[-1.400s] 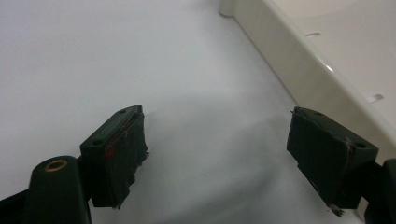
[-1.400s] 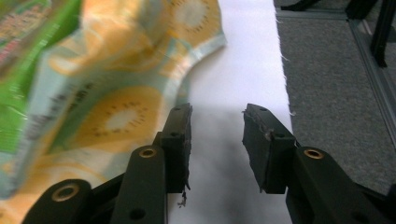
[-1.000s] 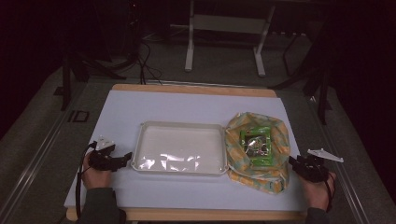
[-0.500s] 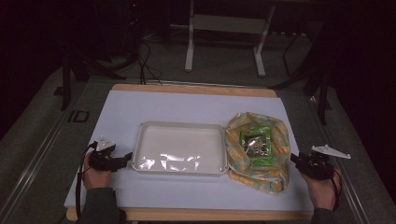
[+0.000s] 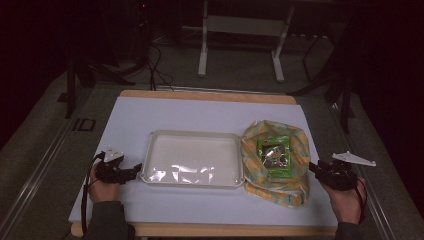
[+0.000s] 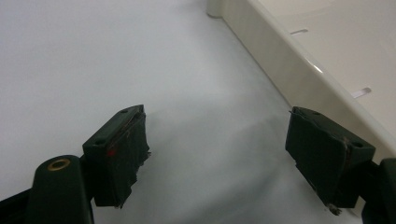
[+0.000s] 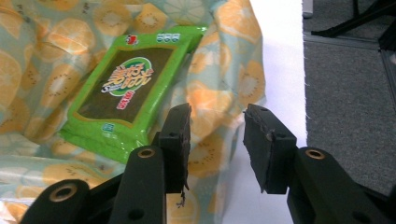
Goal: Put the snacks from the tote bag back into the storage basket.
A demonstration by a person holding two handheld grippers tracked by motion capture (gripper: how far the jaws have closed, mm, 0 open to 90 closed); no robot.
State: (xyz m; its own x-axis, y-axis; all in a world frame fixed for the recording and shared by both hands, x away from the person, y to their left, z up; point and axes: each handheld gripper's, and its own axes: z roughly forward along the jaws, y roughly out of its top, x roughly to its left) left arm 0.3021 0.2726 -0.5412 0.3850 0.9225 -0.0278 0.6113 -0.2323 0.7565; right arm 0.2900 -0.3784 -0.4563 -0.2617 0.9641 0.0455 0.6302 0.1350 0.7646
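The desk [image 5: 150, 115], under a white sheet, carries an empty cream tray [image 5: 192, 136] at its middle and, touching the tray's right edge, a fruit-print cloth bag [image 5: 295, 150] spread open with a green snack packet [image 5: 274, 159] lying inside. Judging by this, nothing has been moved to the tray yet; the packet is untouched. The left tongs [image 5: 134, 171] sit by the tray's left rim, jaws wide and empty. The right tongs [image 7: 217, 135], part open and having just widened slightly, hover empty over the bag's right edge, near the packet.
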